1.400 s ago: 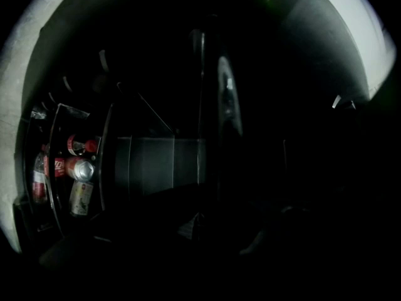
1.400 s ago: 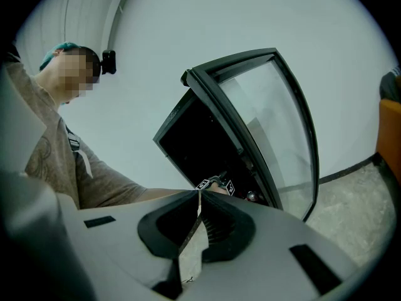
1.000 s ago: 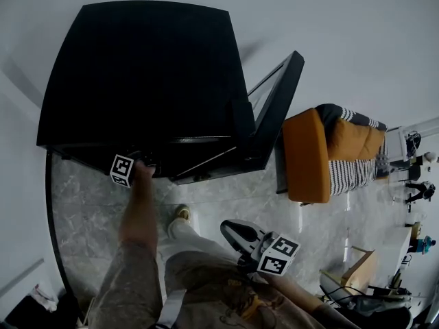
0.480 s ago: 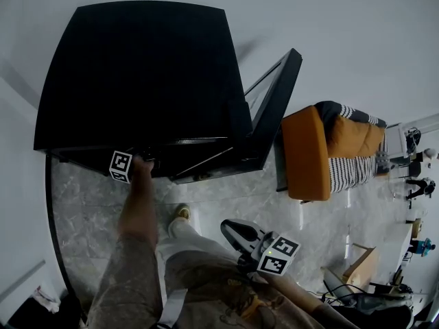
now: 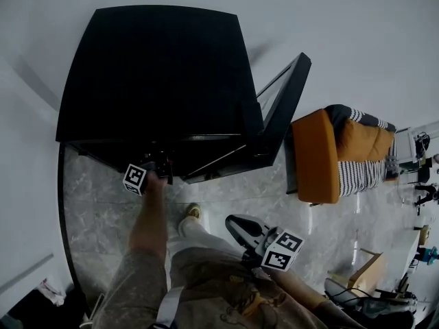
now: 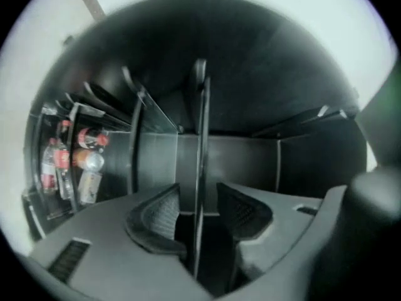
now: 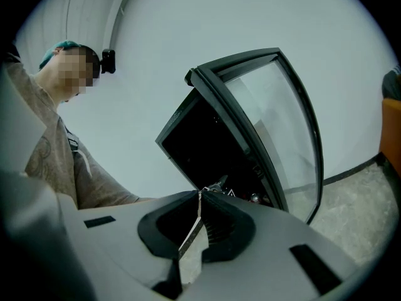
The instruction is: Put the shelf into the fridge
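Note:
The black fridge [image 5: 158, 81] stands with its glass door [image 5: 281, 108] swung open to the right. My left gripper [image 5: 161, 171] is at the fridge's open front. In the left gripper view the shelf [image 6: 200, 124] shows edge-on as a thin dark line running into the fridge. It passes between the jaws of the left gripper [image 6: 199, 209]. The jaws are opening, and a gap shows between the shelf and each pad. My right gripper [image 5: 233, 221] hangs low by my leg, shut and empty. In its own view the right gripper [image 7: 200, 194] points at the fridge [image 7: 213, 149].
Bottles [image 6: 72, 162] stand in racks at the left of the left gripper view. An orange sofa [image 5: 315, 156] with striped cushions sits right of the door. Grey marble floor [image 5: 96, 211] lies in front of the fridge. Boxes and clutter [image 5: 370, 273] are at the lower right.
The head view has shifted a little. My left gripper now sits slightly further out from the fridge front. The right gripper has kept its place.

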The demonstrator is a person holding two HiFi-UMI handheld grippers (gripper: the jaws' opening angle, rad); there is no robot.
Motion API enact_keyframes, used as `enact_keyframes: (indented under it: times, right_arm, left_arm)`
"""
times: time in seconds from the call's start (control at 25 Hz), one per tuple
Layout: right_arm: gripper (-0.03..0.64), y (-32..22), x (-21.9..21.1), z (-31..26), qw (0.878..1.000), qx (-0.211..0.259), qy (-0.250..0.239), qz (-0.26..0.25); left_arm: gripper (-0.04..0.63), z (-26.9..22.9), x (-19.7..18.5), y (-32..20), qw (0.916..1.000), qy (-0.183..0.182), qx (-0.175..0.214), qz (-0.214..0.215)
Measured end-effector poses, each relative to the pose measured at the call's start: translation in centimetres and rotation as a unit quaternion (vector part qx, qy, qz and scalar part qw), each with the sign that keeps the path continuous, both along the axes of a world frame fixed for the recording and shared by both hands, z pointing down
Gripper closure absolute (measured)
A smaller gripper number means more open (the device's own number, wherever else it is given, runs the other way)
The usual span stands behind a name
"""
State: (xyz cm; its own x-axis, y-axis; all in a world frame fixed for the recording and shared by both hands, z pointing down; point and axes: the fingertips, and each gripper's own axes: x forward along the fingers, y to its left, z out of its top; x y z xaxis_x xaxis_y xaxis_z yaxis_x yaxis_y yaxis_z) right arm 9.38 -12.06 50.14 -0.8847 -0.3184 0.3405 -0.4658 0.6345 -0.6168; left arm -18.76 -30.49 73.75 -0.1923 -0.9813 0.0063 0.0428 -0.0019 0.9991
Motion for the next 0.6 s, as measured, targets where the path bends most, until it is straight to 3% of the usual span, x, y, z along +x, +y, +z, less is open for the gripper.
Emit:
enact_keyframes:
  times: [0.24,0.28,0.36,0.6]
  right_arm:
    - [0.591,0.0,-1.7,-1.1,1.000,0.006,-0.020,-0.012]
    - [0.591,0.0,-2.0,-1.3,1.000,0.008,-0.024,-0.014]
    - [0.591,0.0,-2.5,-1.8,0.999,0.011,-0.032,-0.017]
    - [0.591,-0.2,-4.0,-2.8,0.998,0.013,-0.057,-0.017]
  left_arm:
    - [0.423,-0.3,1.3,5.4,0.9995,0.008,-0.029,0.011]
    - [0.435,-0.3,1.4,6.2,0.9990,0.005,-0.043,0.013]
    - [0.583,-1.0,1.7,7.6,0.9979,0.000,-0.061,0.024]
    - [0.591,-5.5,3.3,10.0,0.9915,-0.028,-0.073,0.104]
